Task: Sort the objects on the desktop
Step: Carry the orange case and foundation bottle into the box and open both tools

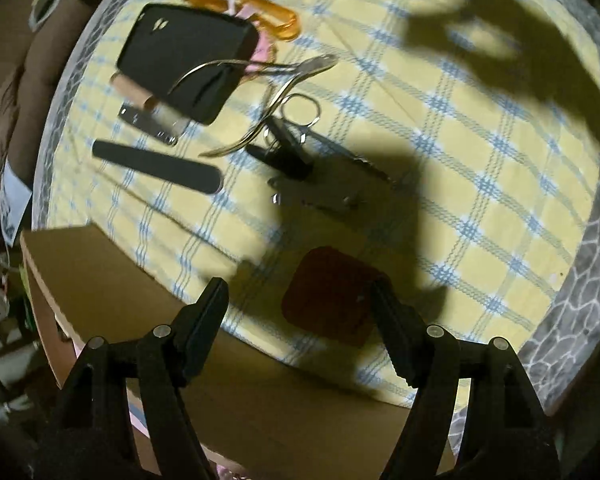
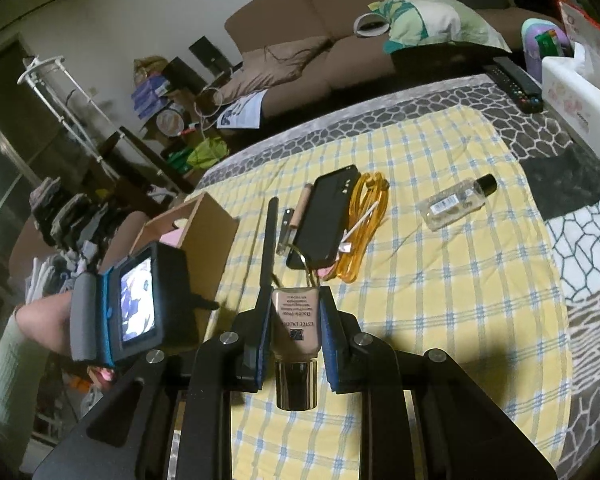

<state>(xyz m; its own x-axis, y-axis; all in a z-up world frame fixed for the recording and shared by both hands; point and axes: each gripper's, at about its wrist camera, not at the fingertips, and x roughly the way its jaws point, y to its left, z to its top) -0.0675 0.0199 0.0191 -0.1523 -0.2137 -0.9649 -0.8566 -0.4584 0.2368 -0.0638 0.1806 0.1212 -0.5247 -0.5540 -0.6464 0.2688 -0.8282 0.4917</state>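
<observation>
The right gripper (image 2: 296, 330) pinches a foundation bottle (image 2: 296, 336) above the near edge of the yellow checked cloth (image 2: 440, 280). The left gripper (image 1: 300, 320) hangs spread and empty over a dark red case (image 1: 328, 296) beside the cardboard box (image 1: 100, 280). I think the bottle should travel upright to the box, clear of the 1 phone (image 2: 326, 220).

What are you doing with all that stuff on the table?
A person is sorting small things on a checked cloth, with a gripper in each hand. The right gripper is shut on a foundation bottle, held above the cloth. The left gripper is open and empty over a dark red square case, beside a cardboard box. Nail tools, a black phone and an orange cable wait on the cloth.
</observation>
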